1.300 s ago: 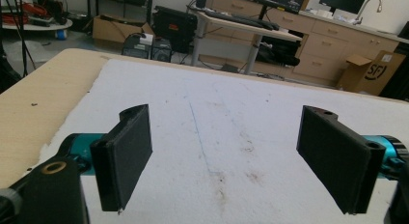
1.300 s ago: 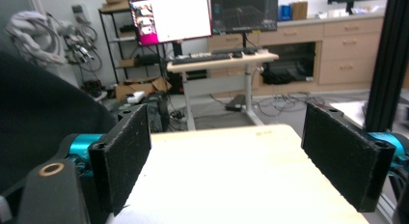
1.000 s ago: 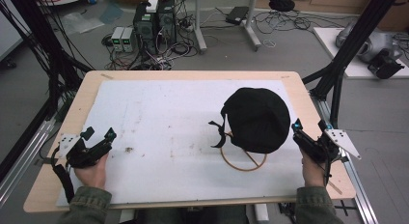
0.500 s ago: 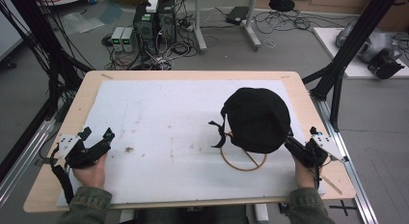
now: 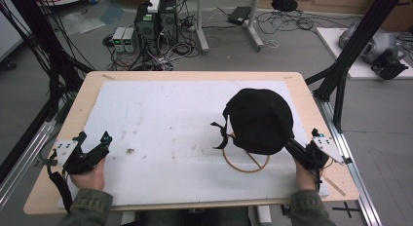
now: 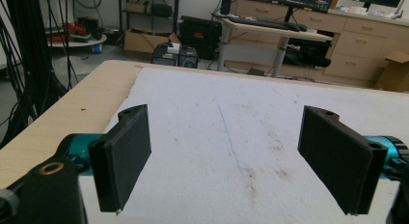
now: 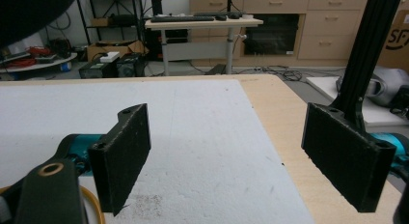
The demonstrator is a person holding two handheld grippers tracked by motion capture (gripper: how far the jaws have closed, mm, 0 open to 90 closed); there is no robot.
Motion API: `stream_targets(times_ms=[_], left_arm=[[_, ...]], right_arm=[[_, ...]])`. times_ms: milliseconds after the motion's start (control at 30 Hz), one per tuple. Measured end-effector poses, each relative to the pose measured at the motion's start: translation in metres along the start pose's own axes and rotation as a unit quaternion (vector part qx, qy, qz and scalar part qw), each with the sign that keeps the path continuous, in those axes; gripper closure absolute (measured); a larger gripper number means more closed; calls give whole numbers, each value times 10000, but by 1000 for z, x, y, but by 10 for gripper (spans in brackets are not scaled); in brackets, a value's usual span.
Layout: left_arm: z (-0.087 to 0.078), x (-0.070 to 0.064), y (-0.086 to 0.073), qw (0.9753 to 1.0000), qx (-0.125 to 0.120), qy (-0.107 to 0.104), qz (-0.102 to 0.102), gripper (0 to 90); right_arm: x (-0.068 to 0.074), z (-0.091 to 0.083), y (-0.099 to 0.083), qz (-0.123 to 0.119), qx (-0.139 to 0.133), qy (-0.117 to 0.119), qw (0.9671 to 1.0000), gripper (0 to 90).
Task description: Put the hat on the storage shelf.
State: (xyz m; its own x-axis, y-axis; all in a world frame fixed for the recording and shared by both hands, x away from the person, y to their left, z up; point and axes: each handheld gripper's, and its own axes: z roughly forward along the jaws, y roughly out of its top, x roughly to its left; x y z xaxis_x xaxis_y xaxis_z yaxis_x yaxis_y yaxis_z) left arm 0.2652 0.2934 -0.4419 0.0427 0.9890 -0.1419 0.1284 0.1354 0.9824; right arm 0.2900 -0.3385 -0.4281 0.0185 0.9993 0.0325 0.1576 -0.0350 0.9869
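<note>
One round black fabric cap (image 5: 260, 120) lies on the white foam-covered surface (image 5: 160, 123), just ahead-left of the right gripper (image 5: 298, 152), outside its wide-open jaws. The left gripper (image 5: 92, 149), well apart, also gapes wide, holding nothing.

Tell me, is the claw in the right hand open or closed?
Open: the right gripper has its two black jaws wide apart, with bare white board between them.

Overhead, forward-down; tool cameras low (tabletop (image 5: 160, 119) shared)
</note>
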Motion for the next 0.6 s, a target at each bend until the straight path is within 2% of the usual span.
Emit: stream_targets(times_ms=[167, 467, 600], left_arm=[[-3, 2, 1, 10000, -34, 90, 16, 194], [-3, 3, 0, 9999, -34, 144, -6, 194], [-4, 3, 0, 9999, -32, 138, -9, 194]], right_arm=[[1, 0, 0, -6, 17, 17, 10000, 168], [6, 1, 0, -87, 55, 66, 9999, 166], [6, 0, 0, -41, 42, 41, 10000, 166]])
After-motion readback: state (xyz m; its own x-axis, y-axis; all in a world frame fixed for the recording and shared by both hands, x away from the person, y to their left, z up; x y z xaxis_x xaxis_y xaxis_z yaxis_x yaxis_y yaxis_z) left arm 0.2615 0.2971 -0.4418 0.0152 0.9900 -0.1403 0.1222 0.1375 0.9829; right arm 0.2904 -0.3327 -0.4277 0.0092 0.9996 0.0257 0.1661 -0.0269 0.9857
